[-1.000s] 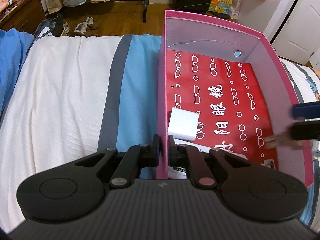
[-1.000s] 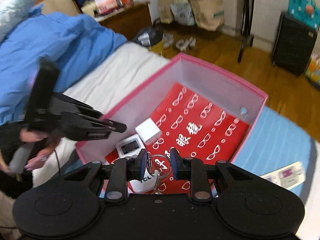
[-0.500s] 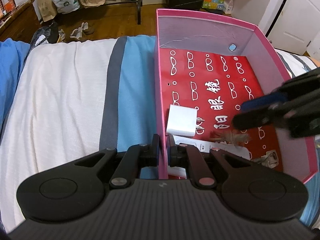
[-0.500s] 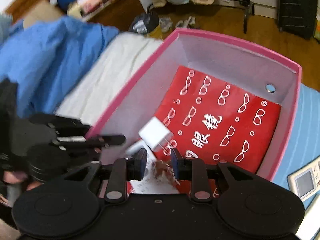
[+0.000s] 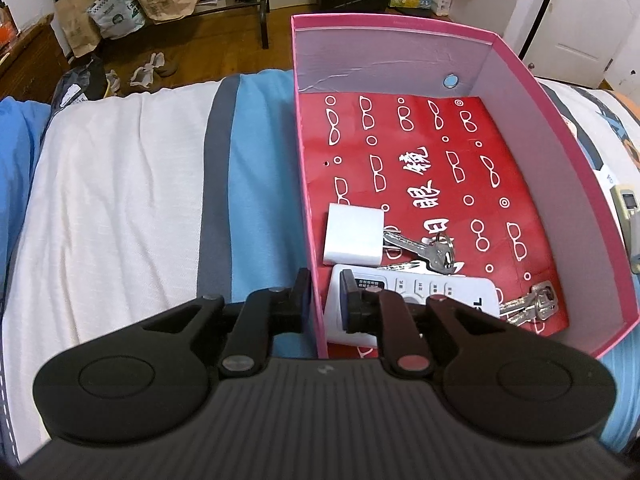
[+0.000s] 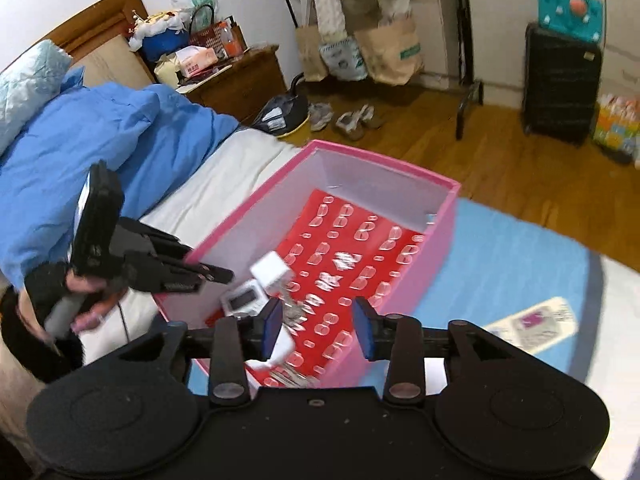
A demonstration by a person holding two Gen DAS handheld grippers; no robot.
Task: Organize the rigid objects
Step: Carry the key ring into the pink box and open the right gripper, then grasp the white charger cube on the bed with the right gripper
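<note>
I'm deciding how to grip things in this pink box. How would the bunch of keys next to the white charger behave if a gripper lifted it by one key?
The keys hang on a ring, so the rest would probably dangle and swing rather than stay rigid. Bare metal and flat, they may slip between pads. They lie partly against the white charger and remote, so pushing them would likely nudge those.

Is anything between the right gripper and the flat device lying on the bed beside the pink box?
Only the side wall of the pink box separates the right gripper, whose empty jaws have just been opening above the box, from the flat device on the blue bedding. Nothing else visible intervenes.
</note>
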